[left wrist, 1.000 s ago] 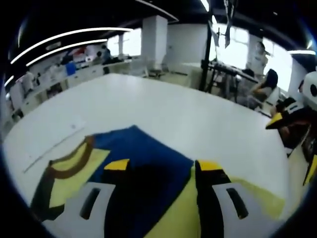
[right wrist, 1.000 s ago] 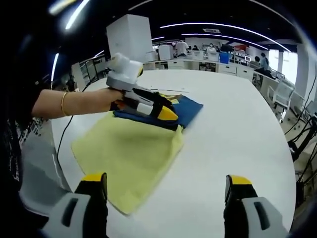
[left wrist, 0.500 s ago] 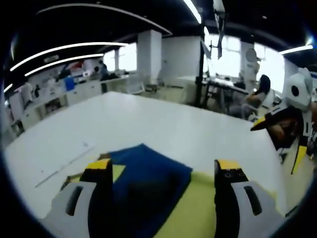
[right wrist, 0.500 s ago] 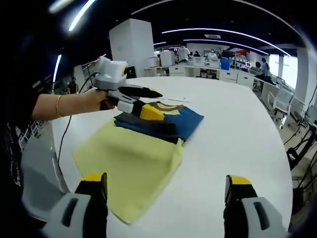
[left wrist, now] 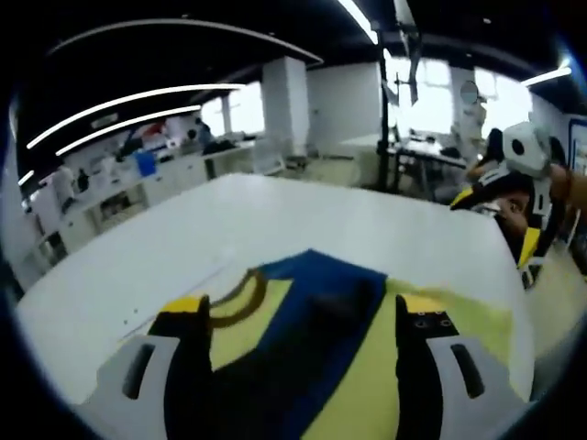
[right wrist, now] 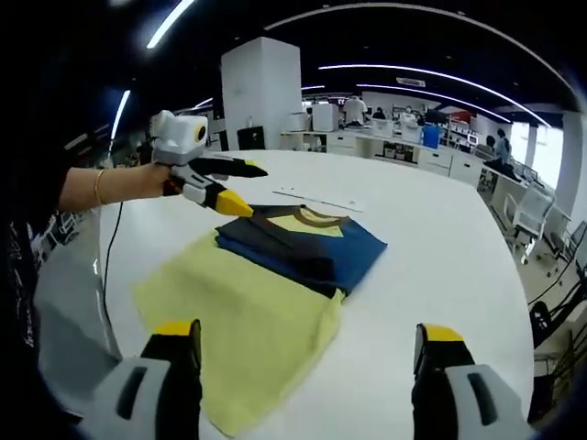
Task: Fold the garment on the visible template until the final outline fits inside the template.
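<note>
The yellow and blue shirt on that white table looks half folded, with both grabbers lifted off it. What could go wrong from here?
The shirt has its blue part folded over, but the yellow part spreads wide toward the table edge; it might slip or hang over. Both the left gripper and the right gripper are open and off the cloth, so the loose blue fold may spring back. I cannot make out a template outline, so fit is hard to judge.
</note>
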### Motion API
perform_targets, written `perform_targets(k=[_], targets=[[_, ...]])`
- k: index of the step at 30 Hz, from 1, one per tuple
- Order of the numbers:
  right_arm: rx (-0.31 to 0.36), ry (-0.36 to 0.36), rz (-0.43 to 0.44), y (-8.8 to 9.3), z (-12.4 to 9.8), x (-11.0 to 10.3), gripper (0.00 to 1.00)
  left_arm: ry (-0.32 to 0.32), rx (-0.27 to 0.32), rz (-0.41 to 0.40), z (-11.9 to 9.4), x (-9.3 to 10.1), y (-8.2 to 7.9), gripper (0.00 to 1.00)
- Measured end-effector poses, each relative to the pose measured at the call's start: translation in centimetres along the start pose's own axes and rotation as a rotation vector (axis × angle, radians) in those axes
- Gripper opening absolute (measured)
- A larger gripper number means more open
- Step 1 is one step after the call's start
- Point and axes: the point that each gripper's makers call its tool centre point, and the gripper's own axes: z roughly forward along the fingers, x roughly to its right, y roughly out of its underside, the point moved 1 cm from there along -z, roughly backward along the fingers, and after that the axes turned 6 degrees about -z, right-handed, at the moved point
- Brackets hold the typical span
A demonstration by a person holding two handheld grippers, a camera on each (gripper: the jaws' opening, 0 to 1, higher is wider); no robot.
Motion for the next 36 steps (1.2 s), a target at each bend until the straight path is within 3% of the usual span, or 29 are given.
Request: perform_targets(k=[7, 14, 18, 27, 36], targets=[[0.027, -0.020, -0.026, -1.6, 1.8, -0.4, 0.93, -0.087, -0.050, 0.006, -2.9, -4.0, 2.5, 0.67], [0.038, -0.051, -0.051, -2.9, 3.4, -0.8, 0.90, -0.129, -0.081, -0.010, -4.2, -6.0, 4.5, 0.59], [0.041, -0.065, -0.069, -3.5, 4.4, -0.9, 0.89, -0.142, -0.092, -0.017, -4.3, -6.6, 5.5, 0.54], [0.068, -0.079, -0.072, -4.6, 7.0, -1.2, 0.77, -0.191, -0.157, -0.031, -3.3, -9.3, 9.3, 0.41], [0.078, -0.106, -0.058, -4.8, 10.3, -1.3, 0.66, -0.210, -0.183, -0.039, -2.6, -10.8, 11.2, 0.34]])
